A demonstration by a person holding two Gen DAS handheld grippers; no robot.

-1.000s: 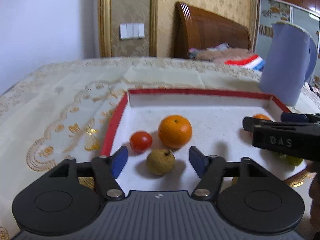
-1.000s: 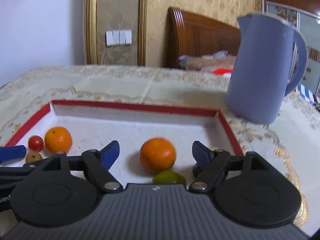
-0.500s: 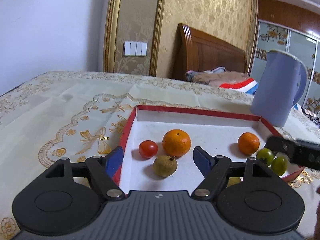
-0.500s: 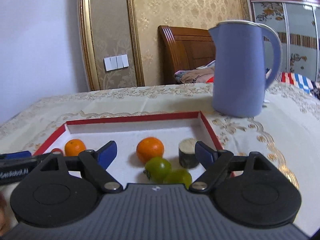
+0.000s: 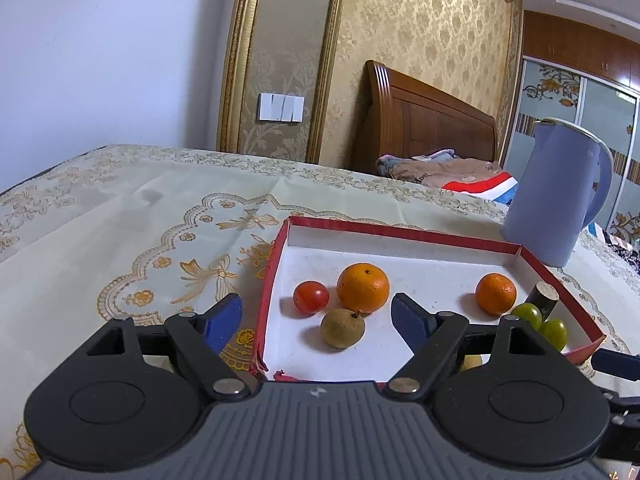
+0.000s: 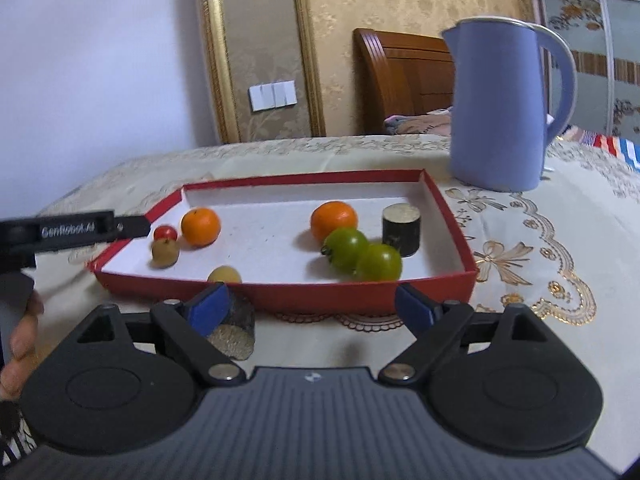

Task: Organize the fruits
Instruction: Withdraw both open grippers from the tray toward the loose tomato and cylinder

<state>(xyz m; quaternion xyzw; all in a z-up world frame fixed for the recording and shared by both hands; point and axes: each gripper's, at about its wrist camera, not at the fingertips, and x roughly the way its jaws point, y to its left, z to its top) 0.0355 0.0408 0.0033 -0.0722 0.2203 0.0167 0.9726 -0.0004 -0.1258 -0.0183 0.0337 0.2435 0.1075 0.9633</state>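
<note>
Table: cream embroidered tablecloth point(image 5: 120, 216) w/ gold floral stitching, creased in the middle; covers the whole surface.
Room: bedroom; gold damask wallpaper, gilt vertical mouldings, white wall switch plate point(image 5: 281, 107), carved brown wooden headboard point(image 5: 424, 120), bedding piled at its foot, patterned wardrobe doors at right.
Jug: tall lavender plastic jug point(image 6: 500, 108), smooth, curved handle, upright on the cloth just beyond the tray's far right corner.
Tray: shallow red-rimmed cardboard tray point(image 6: 280, 288) w/ white inside, rectangular, flat on the cloth; near left corner looks torn in left view.
Fruit, left group: larger orange point(image 5: 363, 288) w/ dimpled skin, small glossy red tomato point(image 5: 311, 298) just beside it, dull brownish-green round fruit w/ stem point(image 5: 342, 328) in front; all in tray's left half.
Fruit, right group: smaller orange point(image 6: 334, 220), two shiny green tomatoes point(image 6: 362, 256) touching each other just in front of it.
Other in tray: dark cylinder w/ pale flat top point(image 6: 401, 228) upright by the right wall; pale yellowish round fruit point(image 6: 224, 275) against the near wall.
Outside tray: rough dark cylinder w/ speckled end point(image 6: 236, 328) lying on the cloth by the near wall, partly behind right gripper's left finger.
Left gripper point(image 5: 316, 320): jaws just been opening, now wide, nothing betw. blue pads; hovers at tray's near left corner.
Right gripper point(image 6: 312, 306): jaws just been opening, wide, nothing gripped; sits short of the tray's near wall.
Person: hand point(image 6: 18, 344) on left gripper's handle, seen at left edge of right view.
</note>
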